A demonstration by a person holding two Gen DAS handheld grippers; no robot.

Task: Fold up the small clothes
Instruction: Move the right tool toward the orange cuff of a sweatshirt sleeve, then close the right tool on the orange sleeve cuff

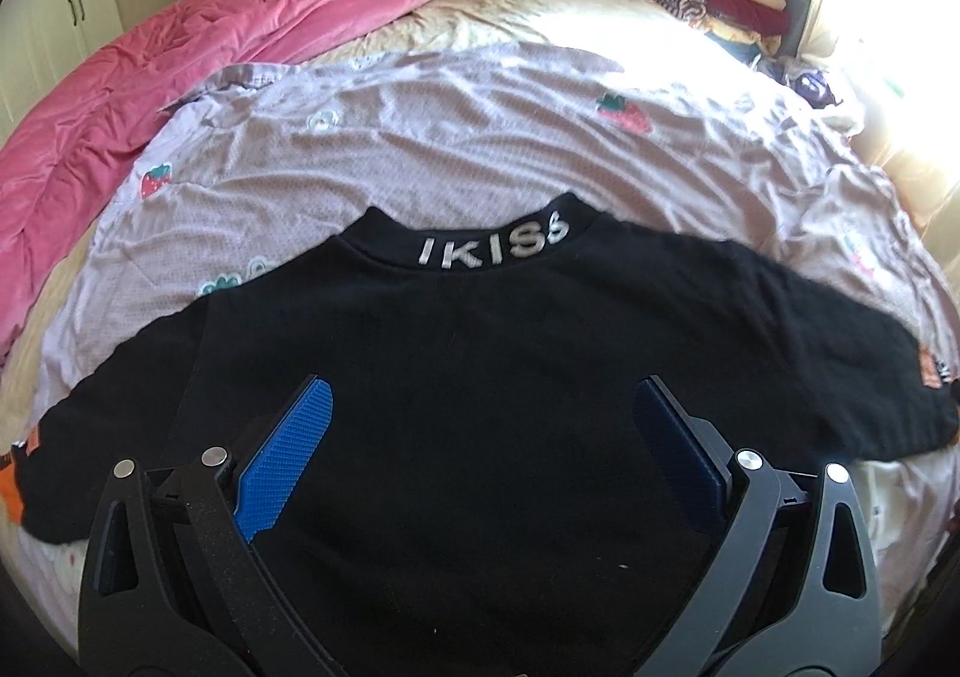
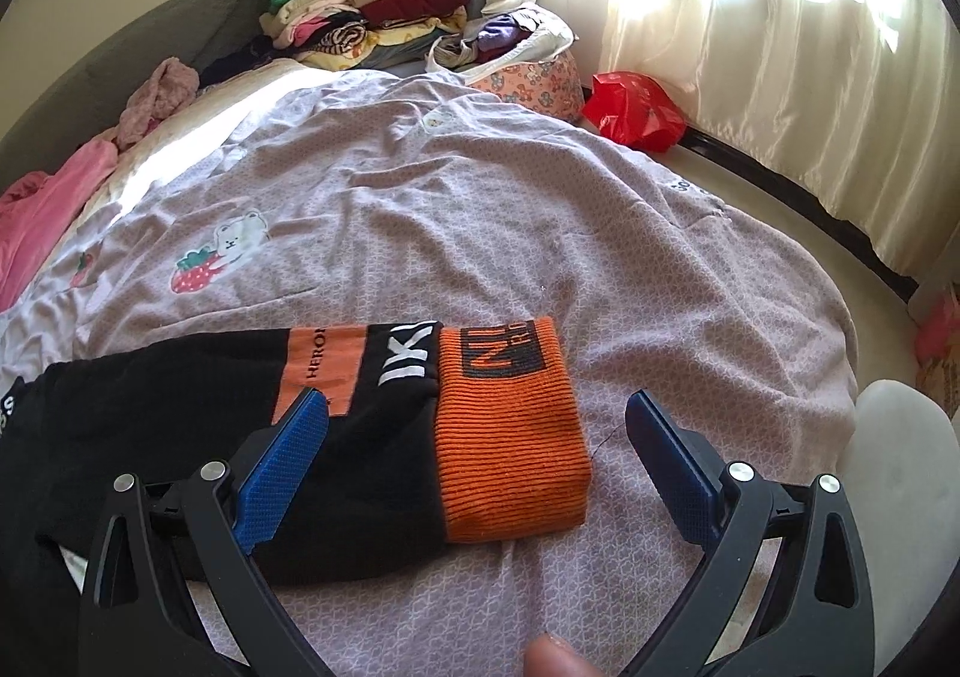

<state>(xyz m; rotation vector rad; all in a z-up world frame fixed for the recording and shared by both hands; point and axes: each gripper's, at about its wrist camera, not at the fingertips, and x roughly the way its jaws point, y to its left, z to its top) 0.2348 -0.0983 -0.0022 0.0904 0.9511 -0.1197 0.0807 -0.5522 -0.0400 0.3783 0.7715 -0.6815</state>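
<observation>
Black sweater (image 1: 480, 377) lies flat on the lilac bedspread (image 1: 480, 137), collar away, sleeves spread; in the left wrist view the left hand-held gripper (image 1: 480, 419) hovers wide over its body, empty. In the right wrist view, the right hand-held gripper (image 2: 477, 425) gapes wide above the orange cuff (image 2: 510, 437). Best pinch the cuff squarely, then carry the sleeve across the chest without dragging the body.

Black sweater (image 1: 480, 377) (orange ribbed cuff (image 2: 510, 437)), lilac strawberry-print sheet (image 1: 480, 137), pink quilt (image 1: 150, 95)
</observation>
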